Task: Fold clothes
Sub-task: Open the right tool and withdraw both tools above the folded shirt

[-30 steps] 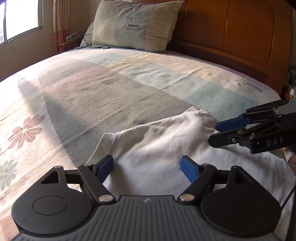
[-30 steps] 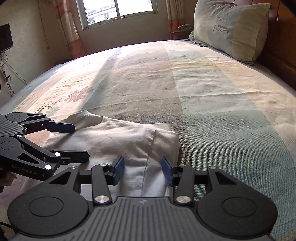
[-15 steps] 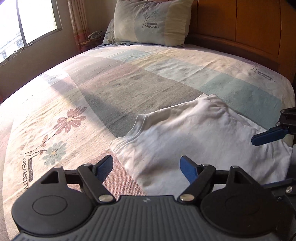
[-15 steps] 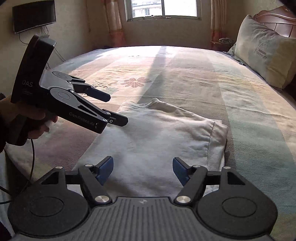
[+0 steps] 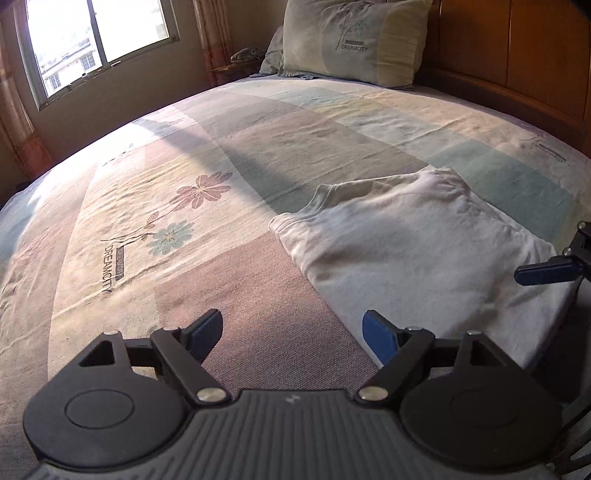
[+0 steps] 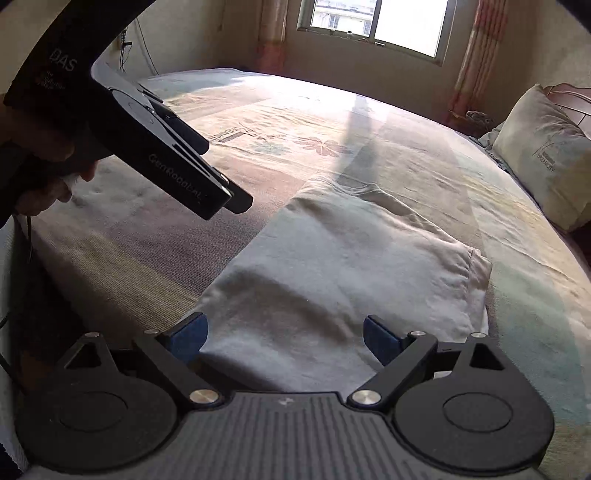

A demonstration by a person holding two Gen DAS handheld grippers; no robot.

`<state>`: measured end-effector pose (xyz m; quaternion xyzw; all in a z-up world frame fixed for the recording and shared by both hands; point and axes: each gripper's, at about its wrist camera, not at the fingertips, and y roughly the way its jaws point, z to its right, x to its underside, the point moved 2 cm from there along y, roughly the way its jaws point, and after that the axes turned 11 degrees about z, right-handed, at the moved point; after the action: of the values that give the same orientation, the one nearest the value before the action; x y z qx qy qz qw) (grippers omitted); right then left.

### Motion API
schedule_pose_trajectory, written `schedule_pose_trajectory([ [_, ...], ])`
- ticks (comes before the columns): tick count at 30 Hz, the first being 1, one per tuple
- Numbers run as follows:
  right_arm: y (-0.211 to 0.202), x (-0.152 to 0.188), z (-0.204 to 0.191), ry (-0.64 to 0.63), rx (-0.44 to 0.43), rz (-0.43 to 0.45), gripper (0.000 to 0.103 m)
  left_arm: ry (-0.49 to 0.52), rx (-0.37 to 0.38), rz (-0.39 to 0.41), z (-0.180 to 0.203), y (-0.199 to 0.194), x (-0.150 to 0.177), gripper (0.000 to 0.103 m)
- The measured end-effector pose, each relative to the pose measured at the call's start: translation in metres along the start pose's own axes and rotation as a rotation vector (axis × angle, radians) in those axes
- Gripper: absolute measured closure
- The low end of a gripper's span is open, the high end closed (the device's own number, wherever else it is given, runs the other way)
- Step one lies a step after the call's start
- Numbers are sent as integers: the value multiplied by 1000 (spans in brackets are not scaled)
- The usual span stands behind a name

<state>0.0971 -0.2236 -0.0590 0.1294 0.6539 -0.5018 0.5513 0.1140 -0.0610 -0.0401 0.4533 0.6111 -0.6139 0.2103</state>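
The folded garment (image 5: pixel 413 243) is white. Beside it, the bedspread (image 5: pixel 229 155) shows pastel blocks and 2 printed flowers, 1 pink, 1 blue.

Home bedroom, patterned bed (image 5: pixel 258 155), pillow (image 5: pixel 354 40), wooden headboard (image 5: pixel 517 48), curtained window (image 6: pixel 376 26)

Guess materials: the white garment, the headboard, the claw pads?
White garment: soft matte knit, likely cotton; it creases and has stitched hems. Headboard: wood or veneer with a glossy finish, showing grain and sheen. Left claw pads: smooth blue, probably rubber or plastic.
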Motion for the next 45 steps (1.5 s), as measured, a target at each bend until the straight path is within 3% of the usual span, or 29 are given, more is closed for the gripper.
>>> schedule_pose_trajectory([
  [7,37,-9,38,159,78,0,5,-47,-12,-13,-7,-15,9,16],
  [9,40,4,44,211,96,-57,1,-52,-22,-30,-8,-16,13,16],
  [12,19,4,52,269,71,-10,1,-55,-21,-46,-5,-10,15,16],
  [15,8,1,68,288,130,60,0,-57,-3,-49,3,-3,14,16],
  [19,27,23,87,357,123,-37,0,-54,42,-56,12,-1,16,16],
  [23,21,30,77,302,129,10,0,-93,70,-60,10,7,5,16],
  [27,22,32,76,283,123,22,0,-135,157,-9,14,26,-25,16],
  [30,21,36,79,291,112,46,0,-117,201,-20,28,50,-43,13],
  [36,19,37,84,326,86,69,0,-121,227,-105,47,112,-47,13],
  [39,17,38,89,359,66,82,0,-86,179,-133,50,130,-44,13],
  [43,14,41,95,403,41,104,0,-56,154,-124,54,115,-59,13],
  [45,13,41,96,413,36,108,0,-56,187,-97,56,98,-65,13],
])
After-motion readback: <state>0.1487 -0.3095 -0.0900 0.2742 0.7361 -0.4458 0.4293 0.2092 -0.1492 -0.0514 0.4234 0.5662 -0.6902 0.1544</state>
